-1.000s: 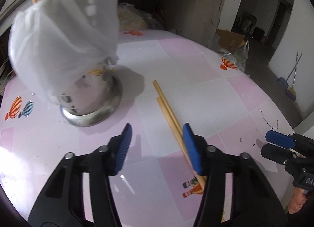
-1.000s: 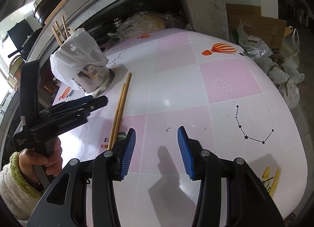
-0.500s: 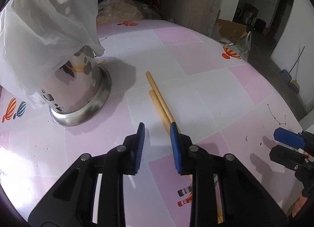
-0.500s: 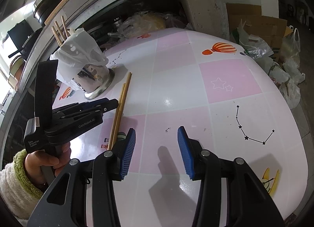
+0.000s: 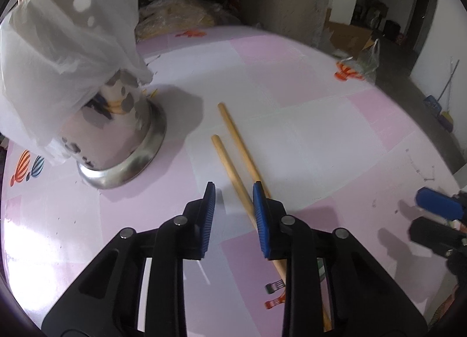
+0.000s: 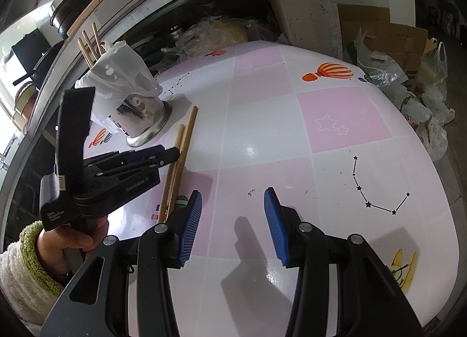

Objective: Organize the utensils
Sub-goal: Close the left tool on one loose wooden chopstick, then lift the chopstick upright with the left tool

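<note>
Two wooden chopsticks [image 5: 233, 147] [image 6: 181, 156] lie side by side on the pink and white table. My left gripper [image 5: 234, 211] [image 6: 173, 156] hangs low over their middle, jaws narrowed but still open. One chopstick runs between the blue pads near the right one, and the other passes under the right finger. A steel utensil holder [image 5: 125, 144] [image 6: 143, 115] draped in a white plastic bag stands to the left and holds several chopsticks [image 6: 89, 42]. My right gripper [image 6: 233, 220] [image 5: 435, 220] stands open and empty over the table's near part.
The table [image 6: 335, 112] curves away at its right edge. Plastic bags [image 6: 423, 103] and a cardboard box [image 6: 379, 27] lie on the floor beyond. More bags and pots crowd the dark shelf [image 6: 210, 30] behind the table. A sleeved hand [image 6: 58, 243] holds the left gripper.
The left gripper's jaws drew much closer together and it moved forward and down over the chopsticks, so one now lies between its pads. The right gripper stayed still.
</note>
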Action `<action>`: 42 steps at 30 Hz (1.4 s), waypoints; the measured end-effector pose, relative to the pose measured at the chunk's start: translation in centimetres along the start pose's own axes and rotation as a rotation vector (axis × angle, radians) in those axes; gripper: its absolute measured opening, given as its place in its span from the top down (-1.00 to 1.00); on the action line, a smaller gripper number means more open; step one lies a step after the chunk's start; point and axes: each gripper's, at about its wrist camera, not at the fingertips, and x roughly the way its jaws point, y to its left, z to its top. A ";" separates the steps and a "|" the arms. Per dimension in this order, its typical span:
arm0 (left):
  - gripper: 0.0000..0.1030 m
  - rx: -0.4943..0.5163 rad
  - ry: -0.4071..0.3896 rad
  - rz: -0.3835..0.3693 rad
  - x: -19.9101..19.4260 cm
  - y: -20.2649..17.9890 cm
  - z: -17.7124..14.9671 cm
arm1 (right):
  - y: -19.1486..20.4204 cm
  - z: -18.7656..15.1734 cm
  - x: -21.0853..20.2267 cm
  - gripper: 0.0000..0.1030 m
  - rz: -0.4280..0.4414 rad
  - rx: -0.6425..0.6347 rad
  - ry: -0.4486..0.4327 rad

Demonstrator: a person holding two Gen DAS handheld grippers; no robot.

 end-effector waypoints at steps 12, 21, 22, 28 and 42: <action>0.52 -0.005 0.012 0.045 -1.2 1.0 -1.3 | 0.2 0.1 0.0 0.15 0.008 -0.005 0.001; 0.52 -0.007 0.014 0.052 -1.7 1.0 -2.1 | 0.7 0.1 0.1 0.15 0.010 -0.015 0.007; 0.52 -0.006 0.014 0.053 -1.7 1.0 -2.1 | 0.7 0.1 0.1 0.15 0.011 -0.016 0.008; 0.52 -0.008 0.014 0.052 -1.9 1.2 -2.4 | 1.0 0.1 0.3 0.15 0.012 -0.021 0.014; 0.83 -0.049 0.020 0.038 -3.2 3.2 -4.4 | 1.3 0.1 0.2 0.15 0.008 -0.028 0.011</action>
